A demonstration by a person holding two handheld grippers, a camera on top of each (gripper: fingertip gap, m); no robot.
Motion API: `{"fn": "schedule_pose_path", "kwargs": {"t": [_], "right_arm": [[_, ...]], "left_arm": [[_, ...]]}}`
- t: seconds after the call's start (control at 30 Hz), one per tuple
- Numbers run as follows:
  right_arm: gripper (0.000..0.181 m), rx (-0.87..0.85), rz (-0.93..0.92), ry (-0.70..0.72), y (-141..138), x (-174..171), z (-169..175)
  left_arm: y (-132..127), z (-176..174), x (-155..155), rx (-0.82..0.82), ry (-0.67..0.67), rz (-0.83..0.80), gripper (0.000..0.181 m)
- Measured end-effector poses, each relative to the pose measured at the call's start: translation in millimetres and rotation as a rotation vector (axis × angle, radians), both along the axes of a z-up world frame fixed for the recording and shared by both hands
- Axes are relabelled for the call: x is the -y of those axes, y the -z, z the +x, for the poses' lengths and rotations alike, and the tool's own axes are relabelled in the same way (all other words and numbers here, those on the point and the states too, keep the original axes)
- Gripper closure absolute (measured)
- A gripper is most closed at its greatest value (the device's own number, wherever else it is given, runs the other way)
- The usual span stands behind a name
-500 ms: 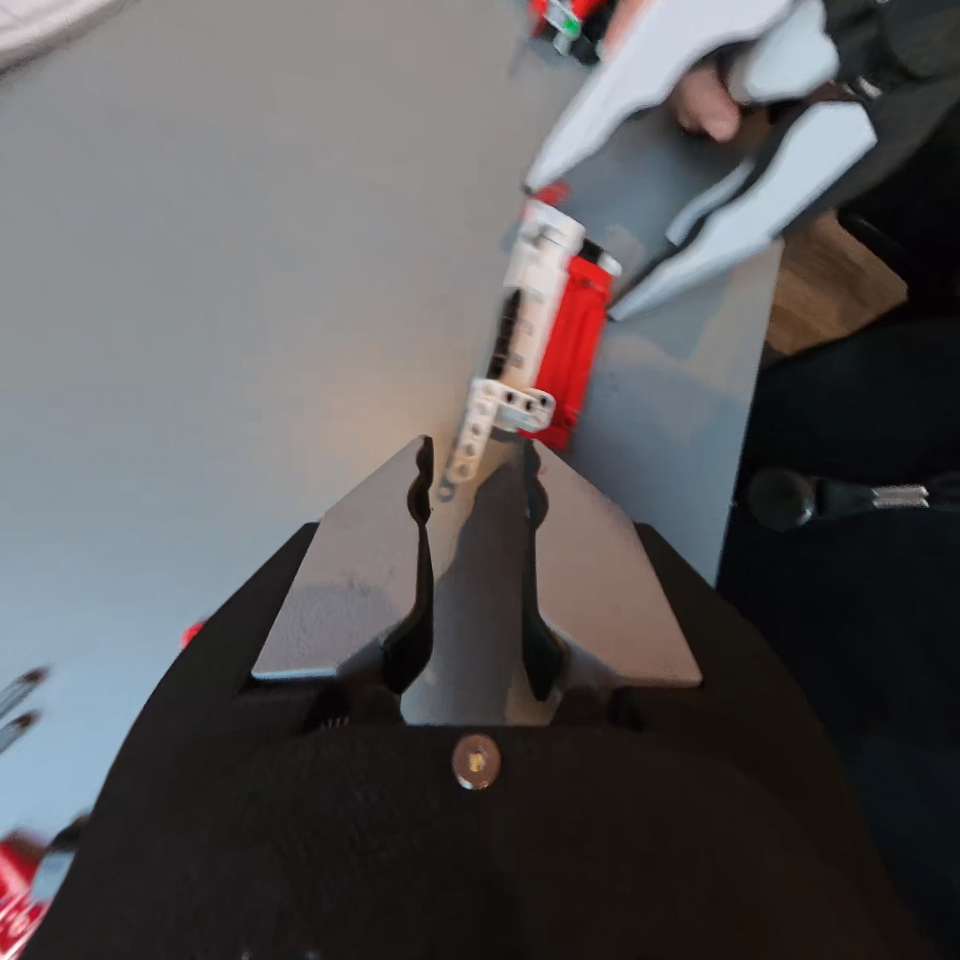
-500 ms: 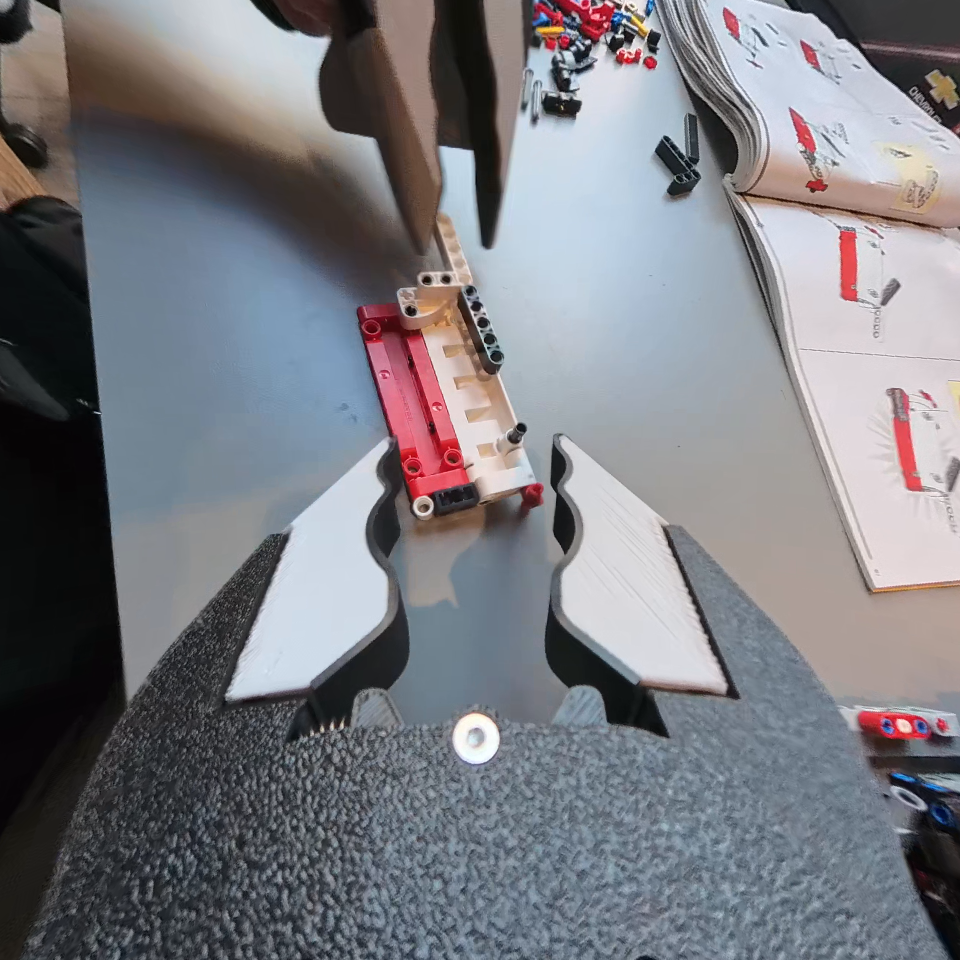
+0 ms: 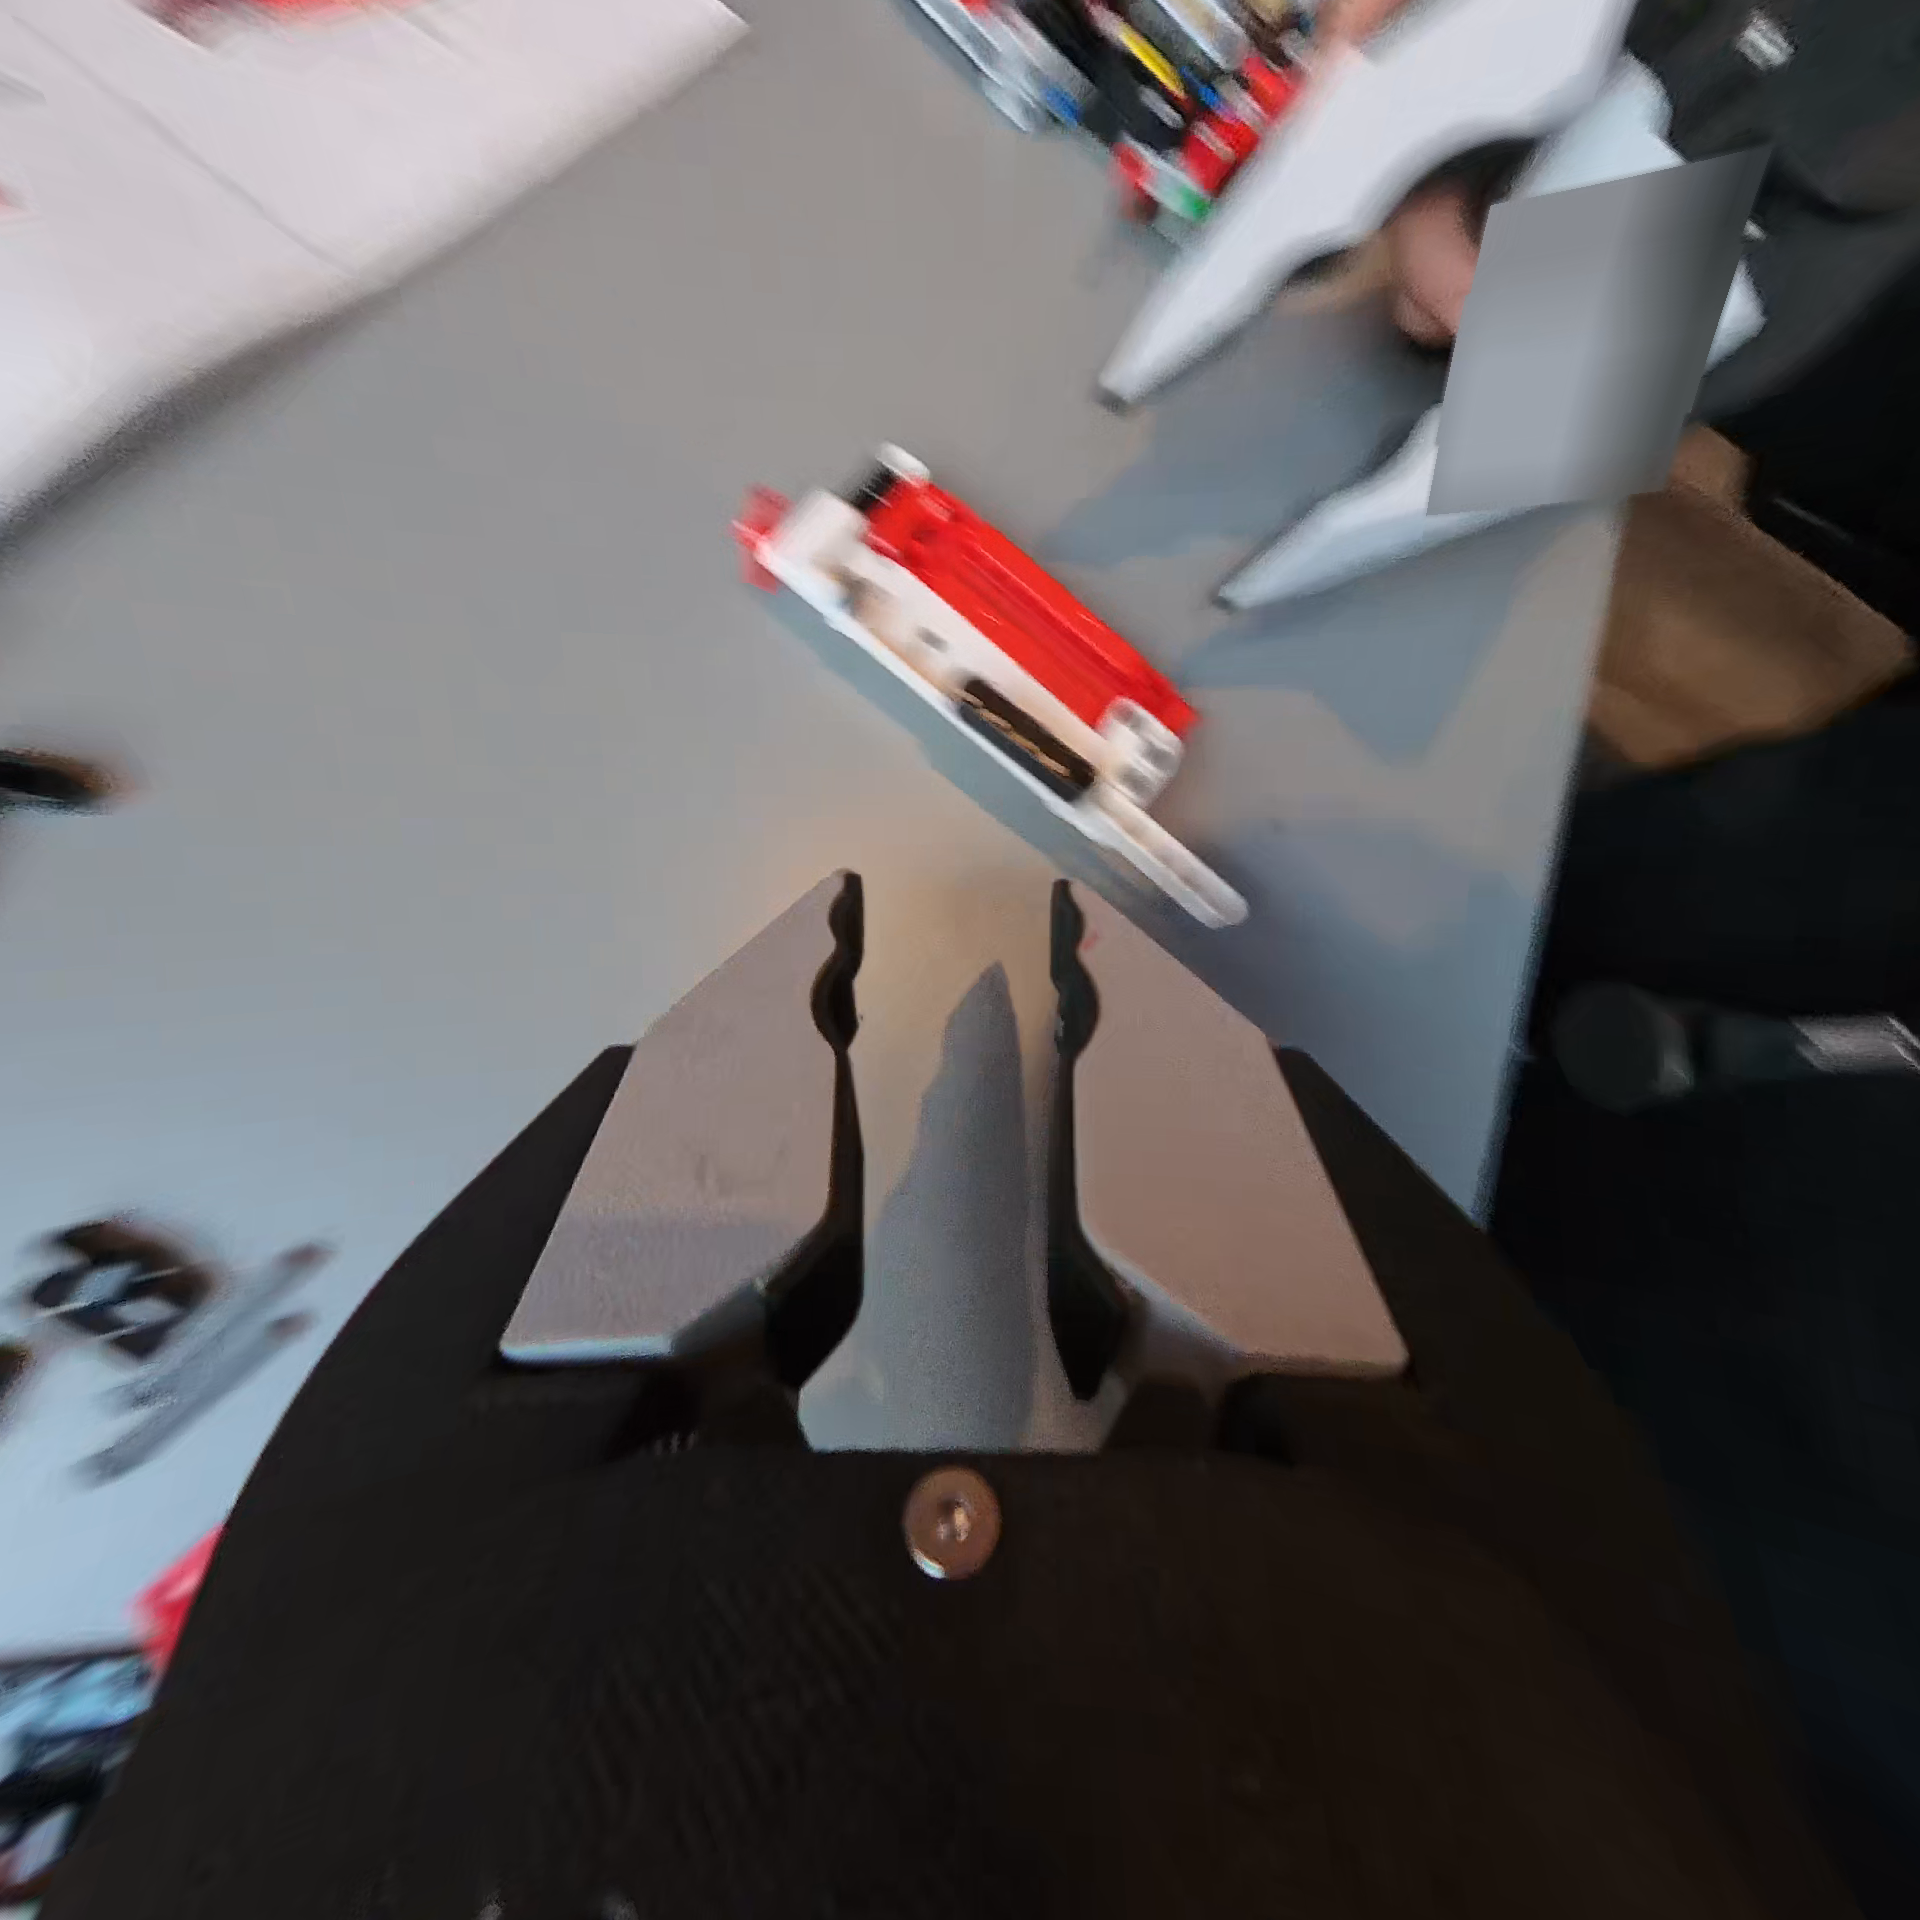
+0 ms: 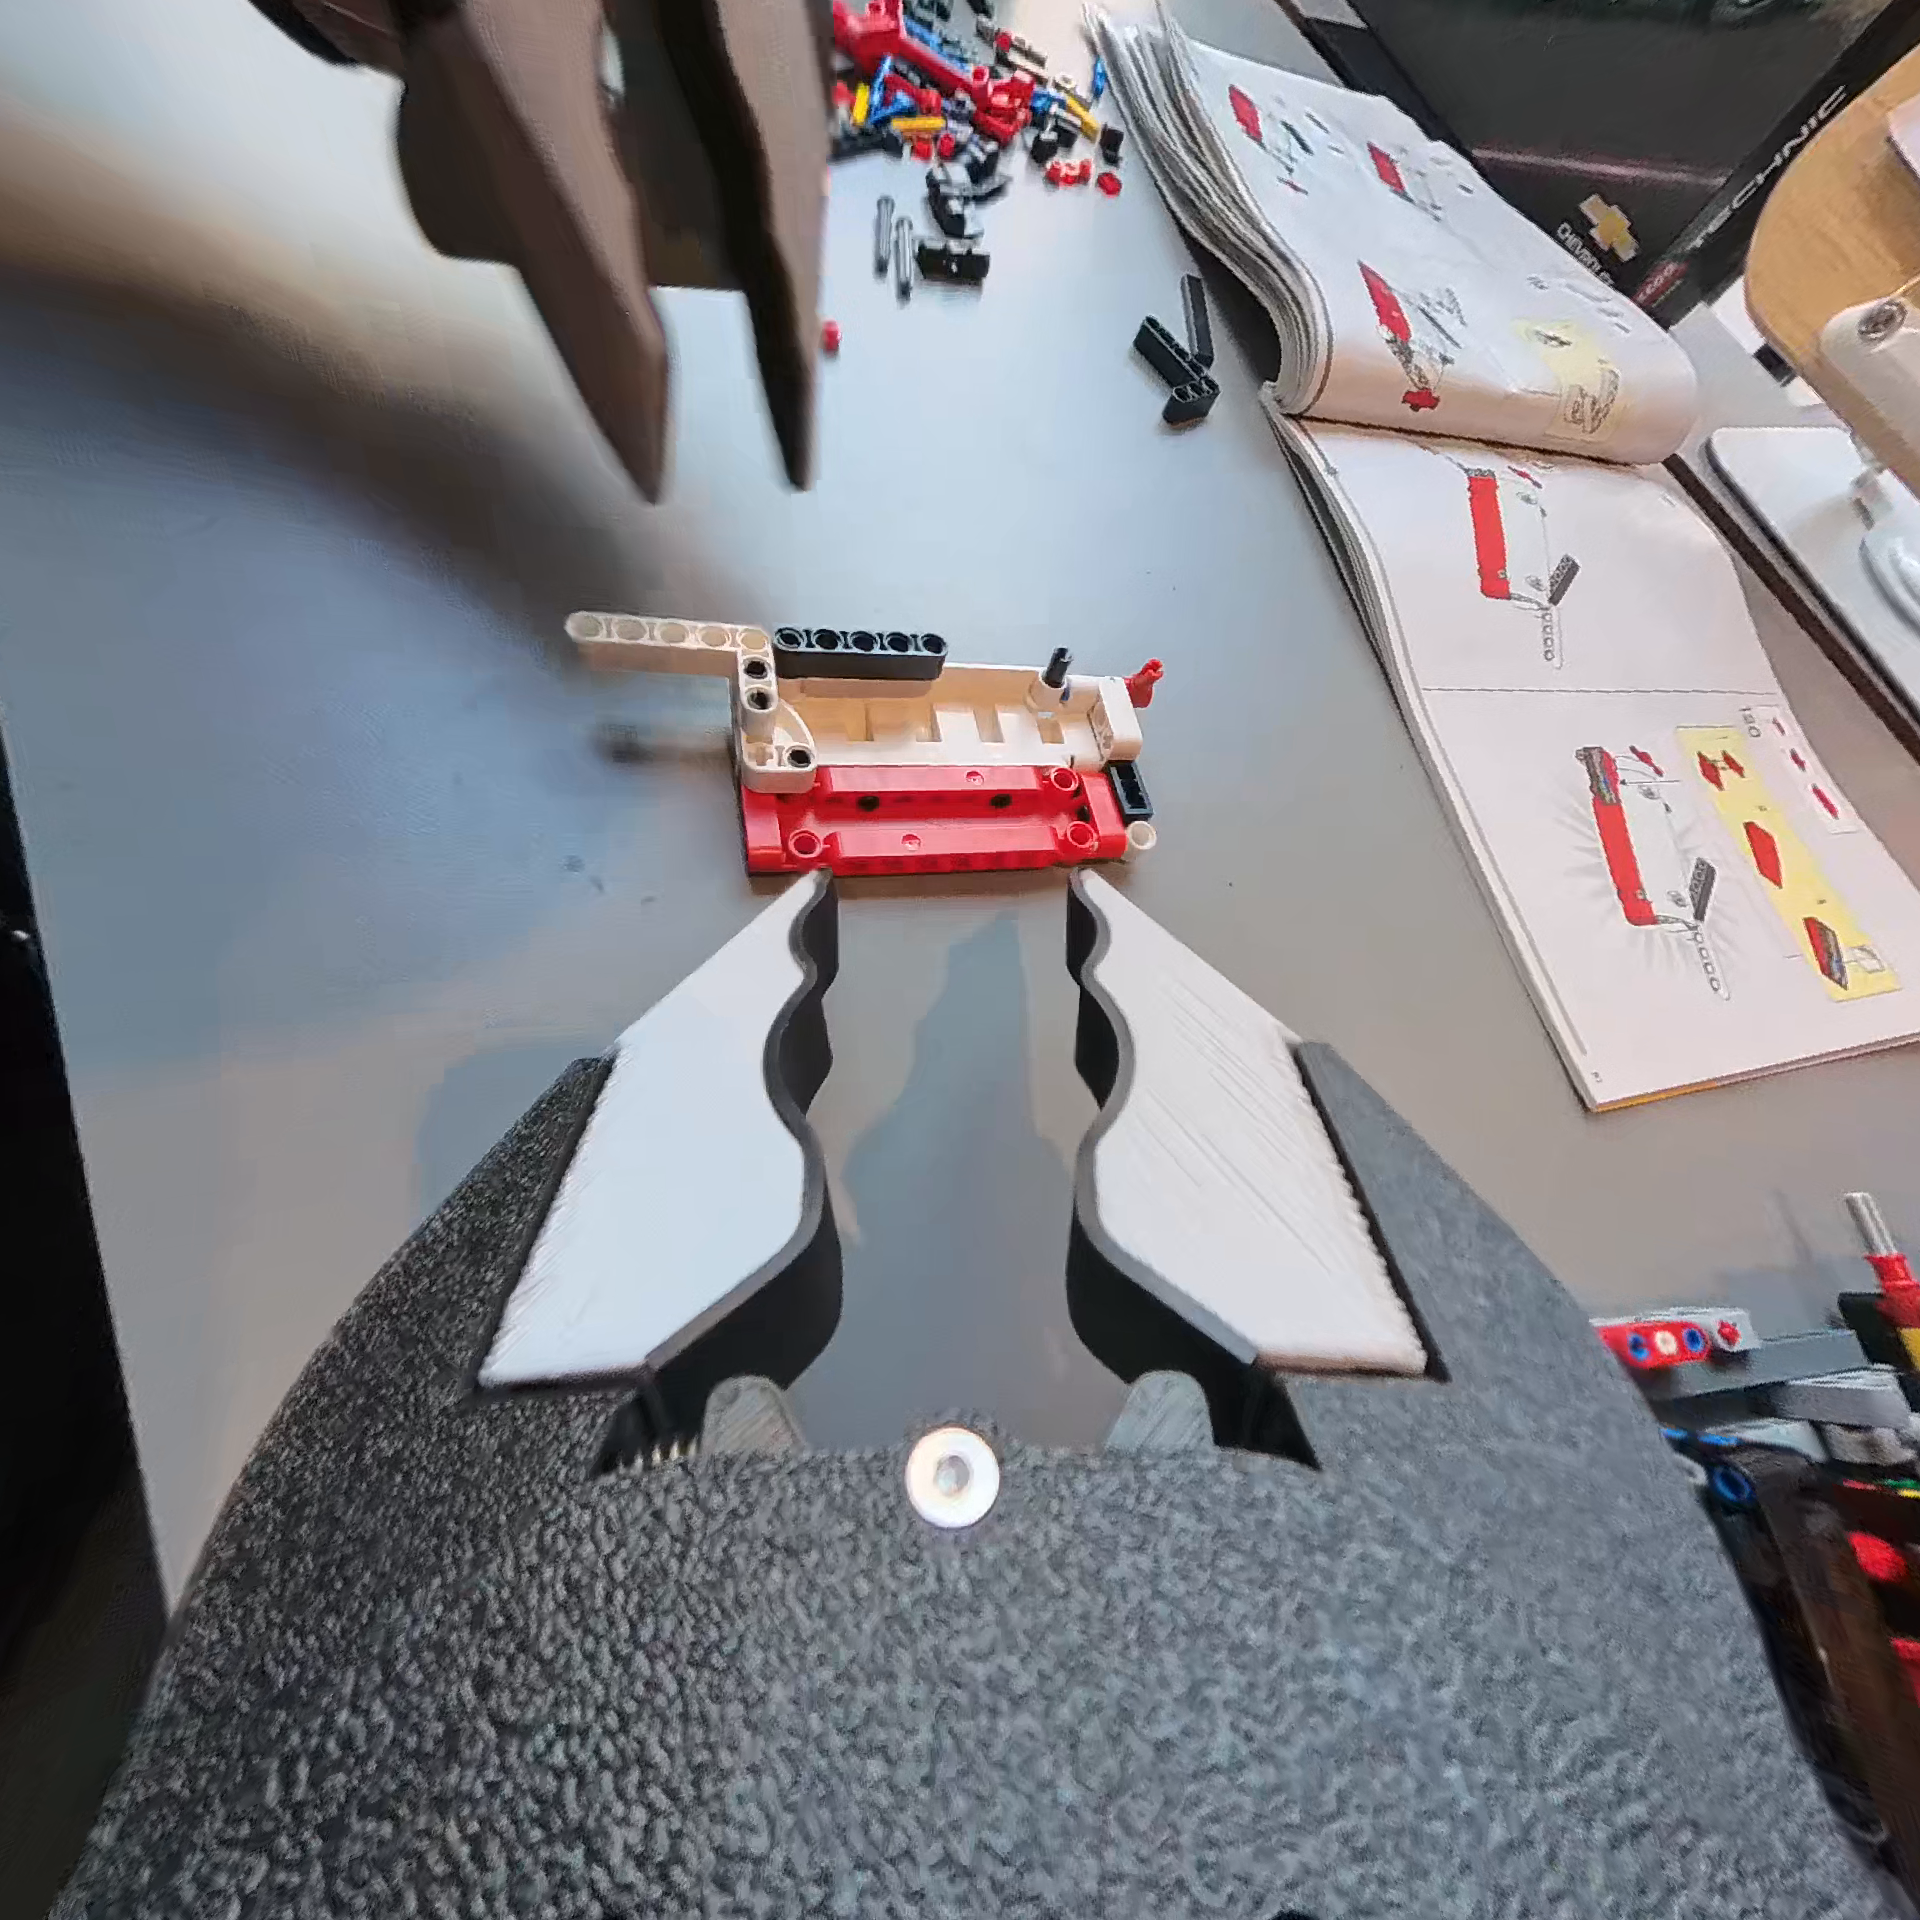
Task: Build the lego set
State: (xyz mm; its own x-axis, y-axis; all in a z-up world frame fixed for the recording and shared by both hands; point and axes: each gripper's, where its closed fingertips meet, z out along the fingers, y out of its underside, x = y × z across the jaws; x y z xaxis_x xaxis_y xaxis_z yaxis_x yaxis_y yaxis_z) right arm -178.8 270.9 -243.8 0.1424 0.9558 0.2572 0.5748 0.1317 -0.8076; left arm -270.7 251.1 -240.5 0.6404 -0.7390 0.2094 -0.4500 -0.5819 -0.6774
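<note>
The red and white lego assembly [image 4: 935, 790] lies flat on the grey table [image 4: 312, 935], crosswise just beyond my right gripper [image 4: 951, 894], which is open and empty, its tips close to the red side. A white angled beam [image 4: 665, 634] and a black beam [image 4: 862, 649] are on its far edge. My left gripper [image 4: 722, 483] hangs above and beyond it, blurred. In the left wrist view my left gripper [image 3: 956, 904] is open and empty. The assembly [image 3: 966, 634] lies diagonally ahead to its right, with the right gripper [image 3: 1174, 497] beyond it.
An open instruction booklet [image 4: 1558, 727] lies to the right. Loose pieces [image 4: 966, 94] are piled at the far end, with a black bent beam [image 4: 1179, 353] nearer. A partly built section [image 4: 1766, 1382] sits at the near right. The table edge [image 3: 1538, 935] runs close to the assembly. About 10 centimeters separates my left fingertips from my right. My right gripper's tips are some 20 centimeters from the partly built section [image 4: 1766, 1382].
The assembly has turned on the table from lengthwise to crosswise before my right gripper. My left gripper has drawn away from the white beam that was between its tips.
</note>
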Motion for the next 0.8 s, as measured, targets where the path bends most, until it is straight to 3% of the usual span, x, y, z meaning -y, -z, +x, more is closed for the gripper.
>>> {"fn": "schedule_pose_path", "kwargs": {"t": [0.2, 0.27, 0.37, 0.47, 0.8], "right_arm": [[0.137, -0.07, -0.092, 0.072, -7, -9, -1], [0.137, -0.078, -0.087, 0.084, -8, -9, -2], [0.136, -0.101, -0.052, 0.131, -12, -14, 1], [0.136, -0.105, -0.067, 0.143, -11, -17, 1], [0.138, -0.058, -0.131, 0.022, -4, 9, -12]], "left_arm": [[-38, -63, -107, -0.046, -0.538, 0.204, 0.139], [-46, -83, -122, -0.033, -0.704, 0.242, 0.137], [-47, -97, -125, -0.029, -0.792, 0.265, 0.126], [-42, -93, -118, 0.006, -0.754, 0.249, 0.126], [7, -37, -47, -0.019, -0.317, 0.021, 0.145]]}}
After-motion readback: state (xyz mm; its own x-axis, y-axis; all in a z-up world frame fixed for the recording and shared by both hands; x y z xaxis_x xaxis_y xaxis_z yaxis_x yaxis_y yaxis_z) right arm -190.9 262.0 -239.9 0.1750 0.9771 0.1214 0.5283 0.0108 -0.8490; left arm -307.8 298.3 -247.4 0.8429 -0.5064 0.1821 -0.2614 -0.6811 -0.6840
